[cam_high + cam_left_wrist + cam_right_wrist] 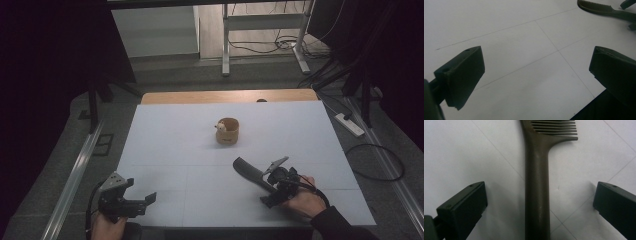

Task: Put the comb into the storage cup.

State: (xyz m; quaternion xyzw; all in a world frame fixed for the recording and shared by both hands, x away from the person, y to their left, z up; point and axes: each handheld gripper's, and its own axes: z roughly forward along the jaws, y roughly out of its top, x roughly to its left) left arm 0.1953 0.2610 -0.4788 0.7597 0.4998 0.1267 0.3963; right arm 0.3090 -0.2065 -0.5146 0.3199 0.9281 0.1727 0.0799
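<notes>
The comb [537, 195] lies flat on the table [165, 145], its handle between the wide-open right gripper [540, 202]. Judged light, stiff and slippery, it is best gripped mid-handle. The left gripper [536, 72] is held wide open, empty.

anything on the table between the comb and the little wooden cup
No, that stretch is bare white table in the high view; the comb lies nearer the person, the cup farther back.
</notes>
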